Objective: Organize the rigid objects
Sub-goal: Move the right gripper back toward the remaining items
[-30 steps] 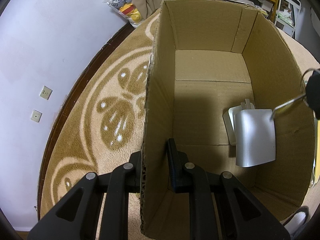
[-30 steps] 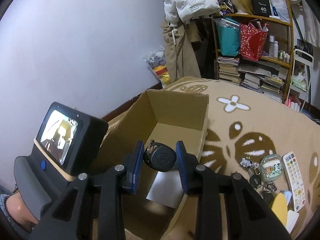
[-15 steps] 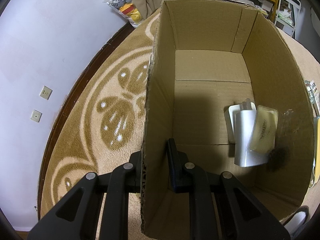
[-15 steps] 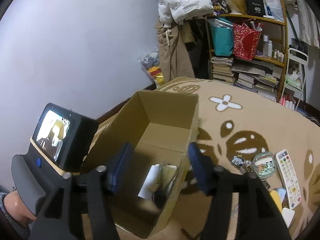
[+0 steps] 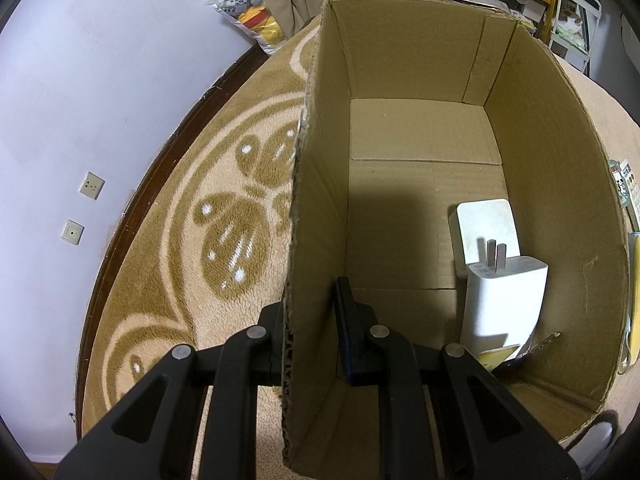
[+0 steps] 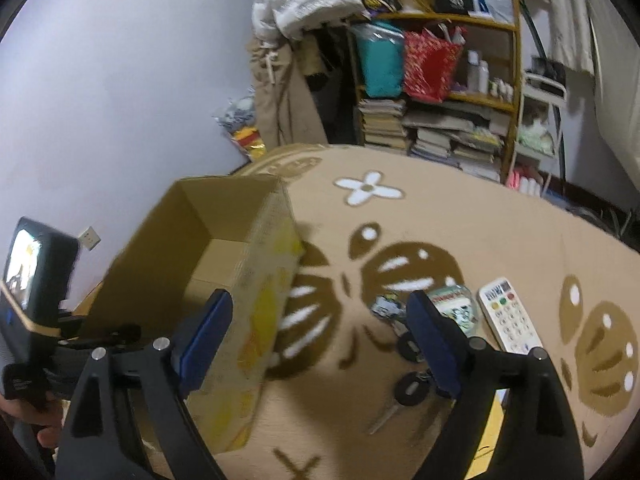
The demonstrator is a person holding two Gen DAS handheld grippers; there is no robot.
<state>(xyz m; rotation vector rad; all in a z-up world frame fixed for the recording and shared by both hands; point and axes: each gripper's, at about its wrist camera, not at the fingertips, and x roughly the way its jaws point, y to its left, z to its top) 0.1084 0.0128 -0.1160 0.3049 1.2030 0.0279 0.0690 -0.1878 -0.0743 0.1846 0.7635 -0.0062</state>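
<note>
Released key now hidden, right gripper [image 6: 320,340] spread, left gripper [image 5: 312,320] clamping box wall [image 5: 316,208]

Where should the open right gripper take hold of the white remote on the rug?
Grip the white remote across its narrow width, mid-body, coming from above. It lies flat, long and slim, with bare rug on its right; the right gripper is already open wide.

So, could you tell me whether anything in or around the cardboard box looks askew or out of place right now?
Mostly tidy. In the cardboard box the white charger lies propped over a flat white block rather than flat. The left gripper is clamped on the box wall. A remote and keys sit loose on the rug.
</note>
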